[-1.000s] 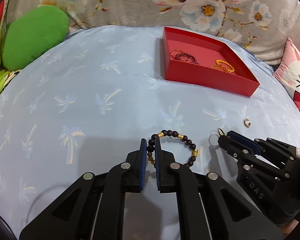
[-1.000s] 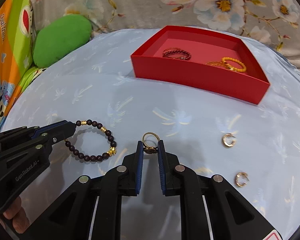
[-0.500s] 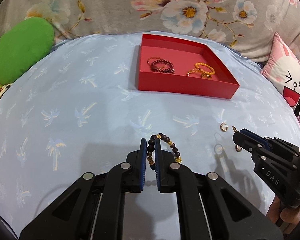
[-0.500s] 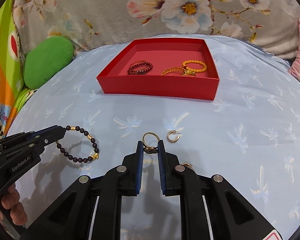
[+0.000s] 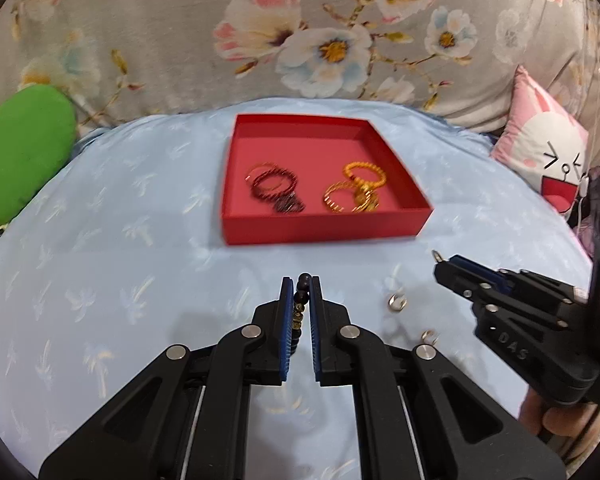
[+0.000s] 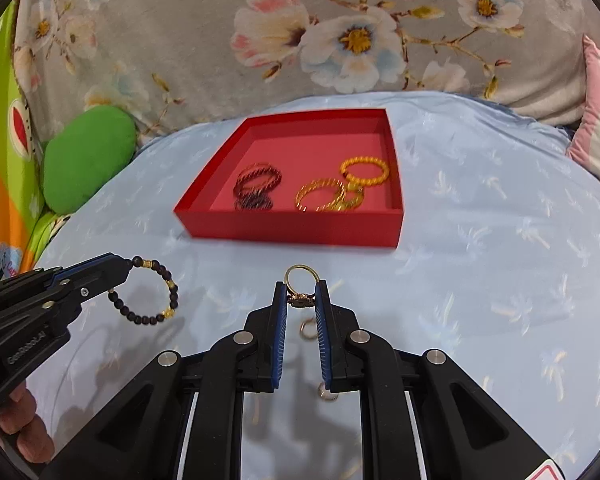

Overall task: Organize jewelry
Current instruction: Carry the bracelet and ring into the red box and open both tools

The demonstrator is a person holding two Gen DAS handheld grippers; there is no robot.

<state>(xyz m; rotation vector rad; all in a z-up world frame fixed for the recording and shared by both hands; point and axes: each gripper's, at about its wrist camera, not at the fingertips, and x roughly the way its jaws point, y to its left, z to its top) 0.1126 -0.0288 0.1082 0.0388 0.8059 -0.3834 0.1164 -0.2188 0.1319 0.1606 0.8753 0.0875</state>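
Note:
My left gripper (image 5: pixel 301 282) is shut on a dark bead bracelet (image 5: pixel 302 292) with gold beads, lifted above the pale blue cloth; in the right wrist view the bracelet (image 6: pixel 156 300) hangs from the left gripper (image 6: pixel 128 264) as a full loop. My right gripper (image 6: pixel 301 286) is shut on a gold ring (image 6: pixel 300 276) with a dark ornament. From the left wrist view the right gripper (image 5: pixel 440 266) shows at the right with the ring (image 5: pixel 436 255) at its tip. A red tray (image 5: pixel 320 232) ahead holds dark red and gold bangles (image 5: pixel 360 188).
Two small gold hoop earrings (image 5: pixel 397 302) (image 5: pixel 430 335) lie on the cloth between the grippers, one earring (image 6: pixel 308 327) seen under the right jaws. A green cushion (image 6: pixel 88 160) sits far left, a pink cartoon pillow (image 5: pixel 548 160) far right, floral fabric (image 6: pixel 340 40) behind.
Both grippers have lifted off the cloth with bracelet and ring and moved toward the red tray, which now sits more centred ahead. The earrings stayed on the cloth.

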